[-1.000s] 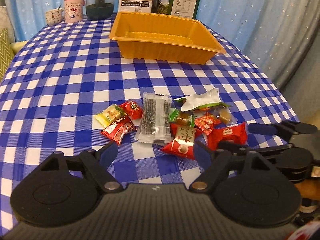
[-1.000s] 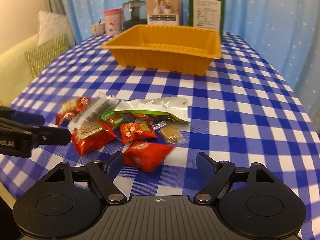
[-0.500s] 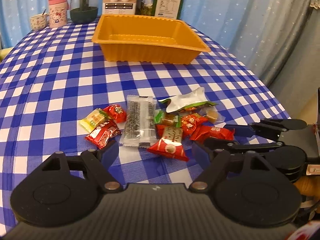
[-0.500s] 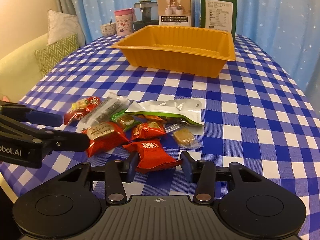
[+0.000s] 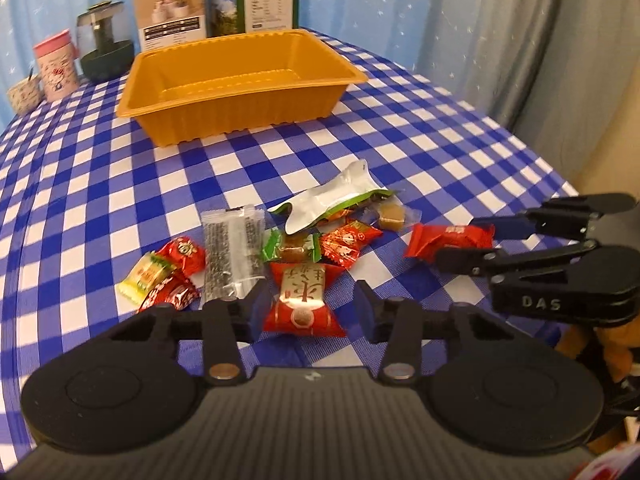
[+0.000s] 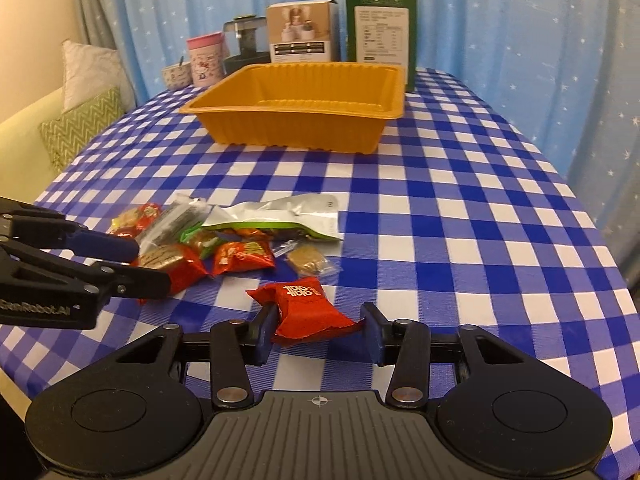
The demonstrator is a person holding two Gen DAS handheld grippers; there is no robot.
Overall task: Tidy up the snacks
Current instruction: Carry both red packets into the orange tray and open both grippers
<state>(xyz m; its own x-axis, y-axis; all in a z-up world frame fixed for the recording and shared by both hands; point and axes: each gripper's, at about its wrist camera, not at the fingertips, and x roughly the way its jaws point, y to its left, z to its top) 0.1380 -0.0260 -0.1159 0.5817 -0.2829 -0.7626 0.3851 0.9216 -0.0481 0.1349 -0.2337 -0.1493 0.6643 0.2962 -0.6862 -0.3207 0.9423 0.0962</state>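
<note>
A: What does the right gripper [image 6: 318,330] have?

B: Its two fingers are closed on a red snack packet [image 6: 306,310], one pad on each side, near the front edge of the table [image 6: 460,208]. From the left wrist view the same packet [image 5: 448,240] shows between the two fingers, set apart from the rest of the pile.

A: And the left gripper [image 5: 306,310]?

B: Its fingers are spread apart with nothing between the pads. A red and gold packet [image 5: 302,300] lies on the cloth in the gap in front of them; the pictures do not show whether either finger touches it.

A: Where are the other snacks?

B: In a loose heap toward the front of the table: a silver and green pouch [image 5: 332,204], a clear packet with dark filling [image 5: 232,252], a small brown candy [image 5: 390,216], and several red and yellow wrapped pieces [image 5: 160,276] at the left end of the heap.

A: And the tray?

B: The orange tray [image 6: 300,136] sits toward the far edge of the table, well apart from the heap. Behind it, along the far edge, stand a green box [image 6: 380,28], a white box [image 6: 302,34], a pink cup [image 6: 206,60] and a dark jar [image 6: 244,46].
</note>
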